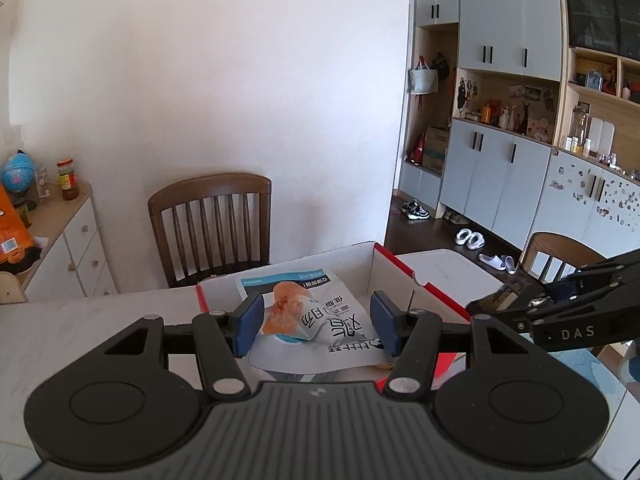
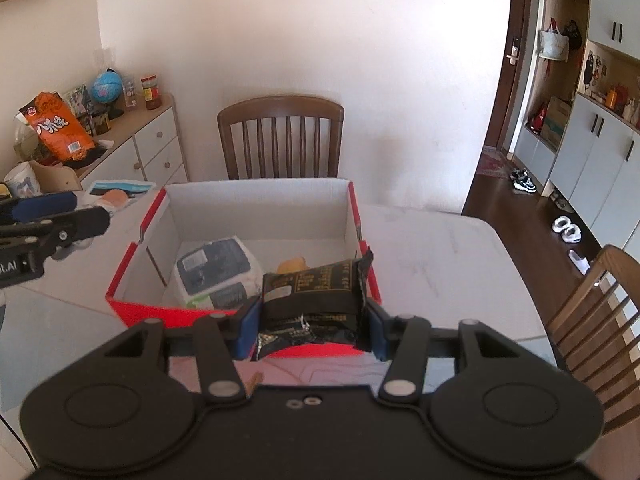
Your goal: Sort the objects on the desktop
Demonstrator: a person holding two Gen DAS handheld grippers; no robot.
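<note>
Grippers each clamp a snack packet above the red box point(image 2: 132, 308) at frame centre.
Right gripper point(image 2: 312, 330) pinches the black packet point(image 2: 316, 296); left gripper point(image 1: 316, 326) pinches the white pouch point(image 1: 316, 320). Both look light, crinkly, slippery; grip mid-body.

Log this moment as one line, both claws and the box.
left claw: holds white snack pouch | right claw: holds black packet | red box: open

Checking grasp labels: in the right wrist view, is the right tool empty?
No, the right tool is clamped on a black snack packet, held over the near edge of the red box.
</note>
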